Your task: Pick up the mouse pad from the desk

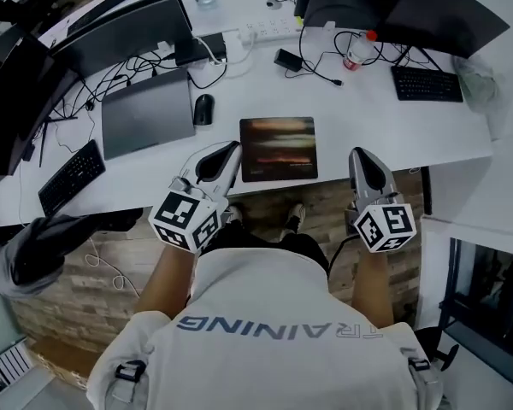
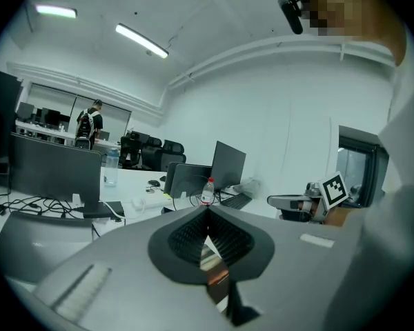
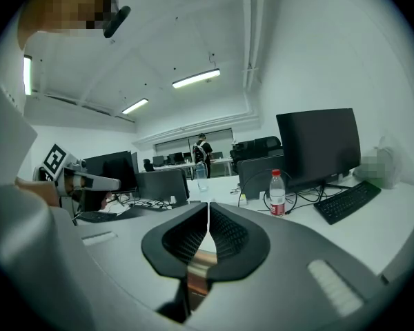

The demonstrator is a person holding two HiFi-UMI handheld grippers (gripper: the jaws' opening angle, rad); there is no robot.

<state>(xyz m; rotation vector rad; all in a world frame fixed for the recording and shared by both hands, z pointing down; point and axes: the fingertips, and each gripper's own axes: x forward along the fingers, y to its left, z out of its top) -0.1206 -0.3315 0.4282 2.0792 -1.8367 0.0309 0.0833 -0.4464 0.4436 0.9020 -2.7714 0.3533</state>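
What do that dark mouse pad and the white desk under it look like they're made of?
Mouse pad: probably fabric over rubber or foam. It lies thin and flat, dark, with a blurry reddish print and a slight sheen.
Desk: likely laminate or painted board. It is smooth, evenly white and fairly matte, with no grain showing.

White desk (image 1: 368,118), long and crowded toward the back. Right at the front edge lies the mouse pad (image 1: 278,149), dark with a blurred reddish print, flat and square to the edge. Left of it, a black mouse (image 1: 203,109), and just beside that a closed grey laptop (image 1: 147,114). Further left, a black keyboard (image 1: 71,176) lies at an angle. A second keyboard (image 1: 427,84) sits far right. Behind the pad: a red-capped water bottle (image 1: 356,51), a black adapter (image 1: 288,59), a white power strip (image 1: 269,29) and loose cables.
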